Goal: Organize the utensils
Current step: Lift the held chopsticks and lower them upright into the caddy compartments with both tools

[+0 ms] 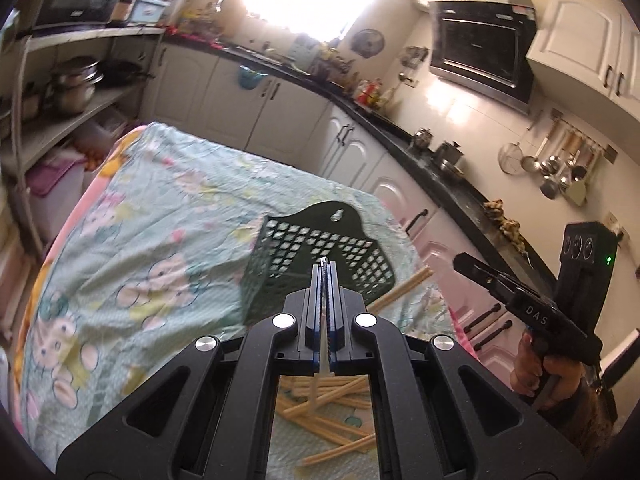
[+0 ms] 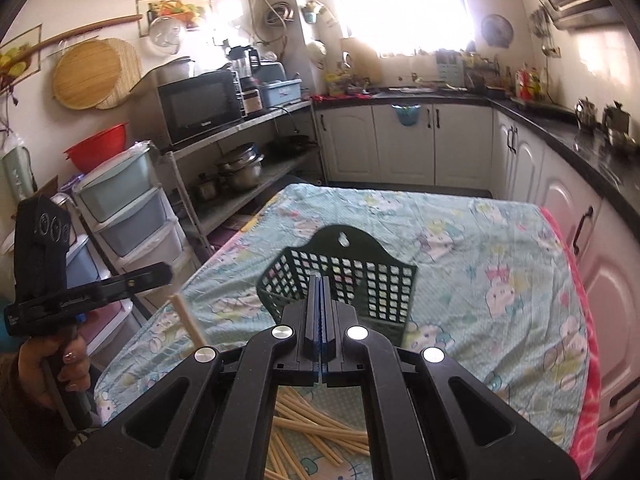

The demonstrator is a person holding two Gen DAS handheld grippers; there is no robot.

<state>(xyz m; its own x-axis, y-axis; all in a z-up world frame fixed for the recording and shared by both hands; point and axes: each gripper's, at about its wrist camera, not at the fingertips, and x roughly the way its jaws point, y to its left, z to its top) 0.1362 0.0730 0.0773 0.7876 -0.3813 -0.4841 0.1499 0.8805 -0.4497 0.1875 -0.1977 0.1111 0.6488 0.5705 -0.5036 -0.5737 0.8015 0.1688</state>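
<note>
A dark green mesh basket stands on the table cloth; it also shows in the right wrist view. My left gripper is shut on a pale chopstick and is held over the basket's near side. The chopstick hangs down between the fingers. My right gripper is shut and empty, just in front of the basket. A pile of several pale chopsticks lies on the cloth under both grippers, also in the right wrist view.
Two chopsticks lie to the right of the basket. White cabinets with a dark counter run along the far and right sides. A shelf rack with pots and a microwave stands to the left. Plastic drawers stand beside it.
</note>
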